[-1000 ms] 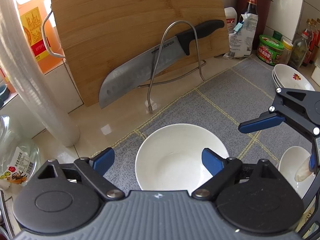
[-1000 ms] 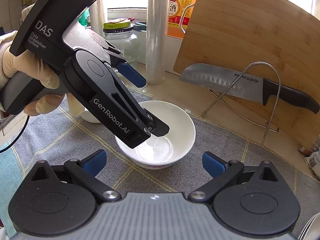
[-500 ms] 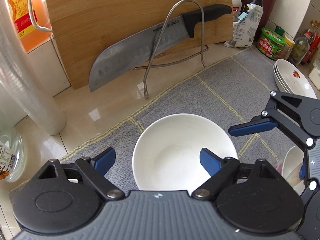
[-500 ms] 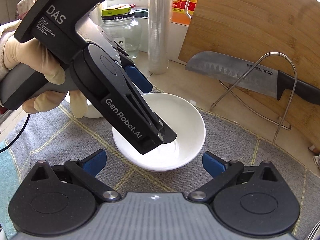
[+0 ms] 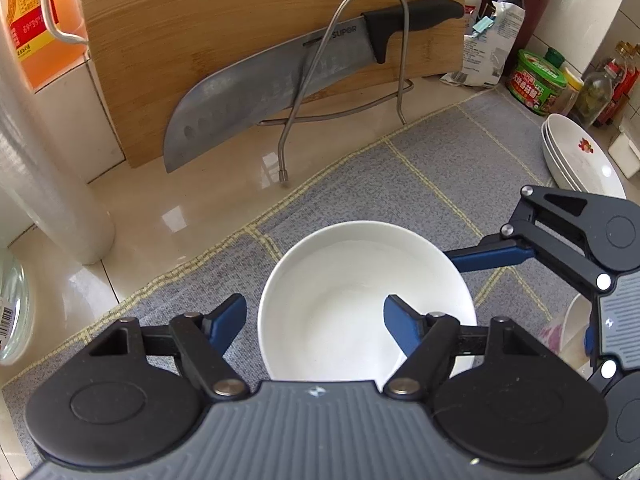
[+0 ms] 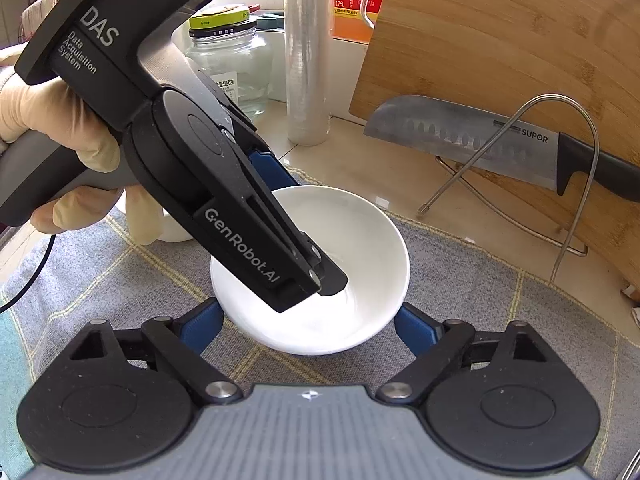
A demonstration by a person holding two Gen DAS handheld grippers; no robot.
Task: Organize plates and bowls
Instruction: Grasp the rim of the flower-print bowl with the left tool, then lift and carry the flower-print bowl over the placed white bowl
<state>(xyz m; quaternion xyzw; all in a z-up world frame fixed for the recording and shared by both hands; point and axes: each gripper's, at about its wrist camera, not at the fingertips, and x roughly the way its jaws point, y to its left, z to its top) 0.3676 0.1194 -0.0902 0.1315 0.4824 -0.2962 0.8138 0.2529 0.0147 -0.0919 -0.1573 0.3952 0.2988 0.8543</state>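
Since a second ago both grippers have come lower over the white bowl [image 5: 366, 300], and their jaws have just been closing around it. The bowl stands upright on the grey mat [image 5: 440, 160] that covers part of the desk [image 5: 200, 200], in front of the knife rack.

The left gripper [image 5: 316, 320] straddles the bowl's left rim: one blue finger [image 5: 228, 318] is outside the wall and the other [image 5: 400, 326] is down inside the bowl. Its jaws stand partly spread, and whether the pads press on the rim yet cannot be told. The right gripper [image 6: 308, 324] brackets the whole bowl from the near side, one finger on each side of it; the right wrist view shows both pads just beside the outer wall, but contact cannot be confirmed. A gloved hand [image 6: 60, 128] grips the left gripper's handle.

Behind the bowl a wire rack [image 5: 360, 60] holds a large knife [image 5: 300, 64] with a black handle, and a bamboo cutting board [image 5: 240, 20] leans behind both. To the left stand a roll of clear film [image 5: 40, 160] and a glass jar [image 6: 228, 64] with a green-banded lid. To the right, at the mat's edge, sits a stack of white plates [image 5: 576, 156], with bottles and a green tub [image 5: 536, 80] beyond. A second small white bowl [image 5: 568, 340] shows partly under the right gripper.
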